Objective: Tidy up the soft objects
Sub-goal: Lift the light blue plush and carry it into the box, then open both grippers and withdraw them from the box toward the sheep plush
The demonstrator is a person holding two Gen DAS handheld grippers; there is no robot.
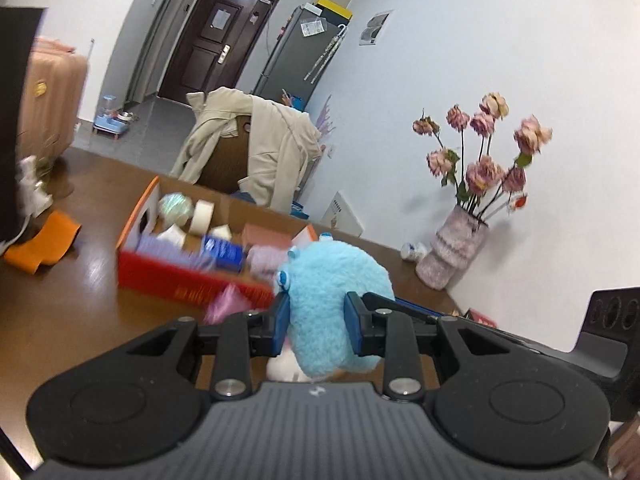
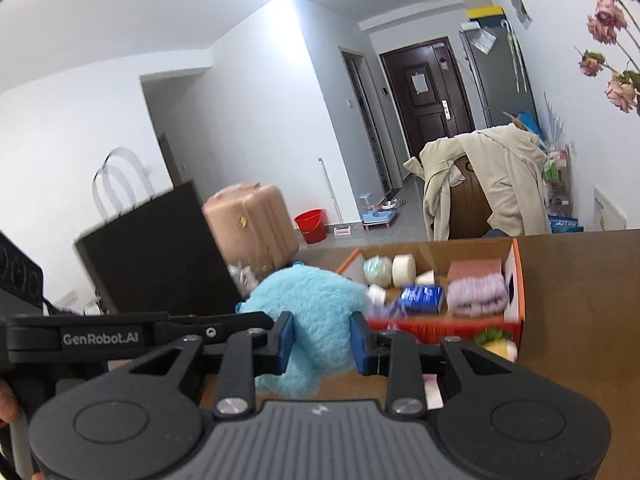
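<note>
while both grip, plush [image 1: 336,300] fills each claw.

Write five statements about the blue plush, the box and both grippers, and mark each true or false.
1. The blue plush toy sits between the left gripper's fingers. True.
2. The right gripper is shut on a tape roll. False: it also grips the blue plush toy.
3. The red cardboard box is empty. False: it holds a tape roll, a folded lilac cloth and more.
4. A vase of flowers stands on the table. True.
5. The beige coat lies in the box. False: it hangs over a chair.
</note>
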